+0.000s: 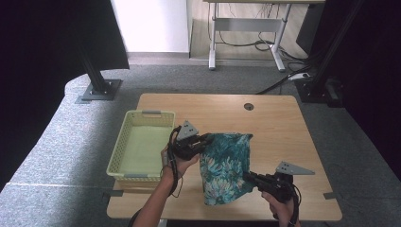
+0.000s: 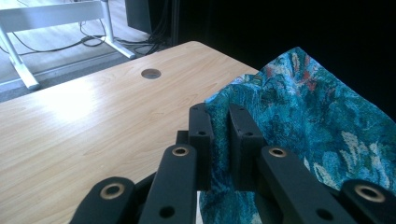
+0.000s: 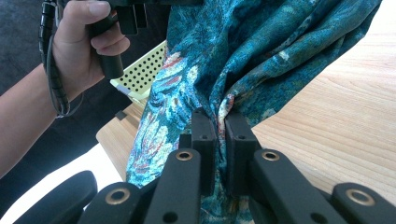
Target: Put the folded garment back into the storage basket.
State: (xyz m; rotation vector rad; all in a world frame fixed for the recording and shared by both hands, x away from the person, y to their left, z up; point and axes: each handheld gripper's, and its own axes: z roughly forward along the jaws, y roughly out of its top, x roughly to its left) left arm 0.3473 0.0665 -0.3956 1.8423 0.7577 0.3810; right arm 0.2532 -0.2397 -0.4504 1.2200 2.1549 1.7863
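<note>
The left gripper (image 1: 204,140) was nearly closed, its jaws pinching an upper edge of the teal floral cloth (image 1: 224,165). The right gripper (image 1: 249,177) was likewise clamped on a bunched fold at the cloth's lower right side. Between them the cloth hung lifted over the desk (image 1: 279,123), its lower end near the front edge, just right of the yellow basket (image 1: 142,144). To do this step well, both grips probably needed to stay firm while the hands moved together, keeping the fabric taut enough not to drag or slip on its way towards the basket.
</note>
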